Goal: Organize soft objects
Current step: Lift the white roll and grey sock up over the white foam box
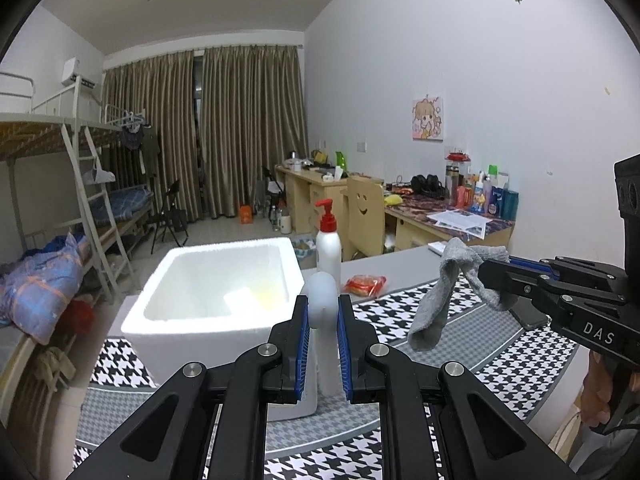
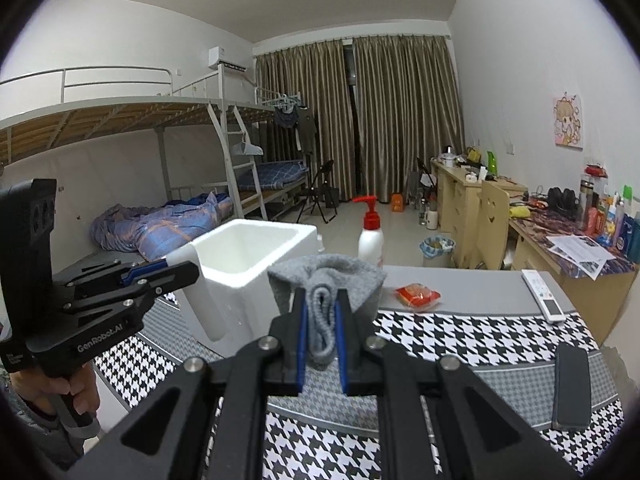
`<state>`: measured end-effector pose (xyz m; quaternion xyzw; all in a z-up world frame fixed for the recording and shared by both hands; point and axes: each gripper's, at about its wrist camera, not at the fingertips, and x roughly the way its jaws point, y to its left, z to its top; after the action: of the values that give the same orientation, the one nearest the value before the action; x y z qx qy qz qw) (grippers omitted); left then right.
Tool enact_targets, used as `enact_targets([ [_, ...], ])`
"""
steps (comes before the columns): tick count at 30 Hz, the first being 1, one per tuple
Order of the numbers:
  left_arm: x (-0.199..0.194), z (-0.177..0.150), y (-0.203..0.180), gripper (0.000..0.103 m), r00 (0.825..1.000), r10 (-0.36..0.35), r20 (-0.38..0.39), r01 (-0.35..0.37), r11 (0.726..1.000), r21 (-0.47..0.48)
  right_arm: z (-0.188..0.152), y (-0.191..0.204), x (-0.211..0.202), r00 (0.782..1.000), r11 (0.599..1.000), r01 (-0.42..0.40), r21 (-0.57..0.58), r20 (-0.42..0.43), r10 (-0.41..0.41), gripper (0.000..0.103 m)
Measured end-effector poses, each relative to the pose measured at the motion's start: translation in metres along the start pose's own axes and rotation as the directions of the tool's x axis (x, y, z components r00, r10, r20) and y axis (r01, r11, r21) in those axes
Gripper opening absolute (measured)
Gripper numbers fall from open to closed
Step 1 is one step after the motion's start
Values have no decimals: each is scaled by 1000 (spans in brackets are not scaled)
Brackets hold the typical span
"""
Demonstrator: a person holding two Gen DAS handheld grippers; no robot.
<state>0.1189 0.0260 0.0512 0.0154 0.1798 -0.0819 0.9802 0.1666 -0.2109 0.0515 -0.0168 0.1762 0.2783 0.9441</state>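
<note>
My left gripper (image 1: pixel 323 316) is shut on a white sock (image 1: pixel 322 300) that hangs down in front of the white foam box (image 1: pixel 192 320). In the right wrist view the same sock (image 2: pixel 200 292) hangs beside the box (image 2: pixel 280 236). My right gripper (image 2: pixel 322 312) is shut on a grey sock (image 2: pixel 324 280), held above the table to the right of the box. In the left wrist view the grey sock (image 1: pixel 440 300) dangles from the right gripper (image 1: pixel 486 276).
A white pump bottle with a red top (image 1: pixel 329 248) stands behind the box. A red snack packet (image 1: pixel 366 284) lies on the grey table. A black phone (image 2: pixel 570 384) and a white remote (image 2: pixel 544 290) lie on the houndstooth cloth (image 2: pixel 460 336).
</note>
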Motion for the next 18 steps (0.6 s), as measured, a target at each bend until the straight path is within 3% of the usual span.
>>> enact_targets([
  [18, -2, 27, 16, 14, 999, 18, 48, -18, 1000, -1, 30, 18, 13, 999, 999, -25, -30, 38, 26, 16],
])
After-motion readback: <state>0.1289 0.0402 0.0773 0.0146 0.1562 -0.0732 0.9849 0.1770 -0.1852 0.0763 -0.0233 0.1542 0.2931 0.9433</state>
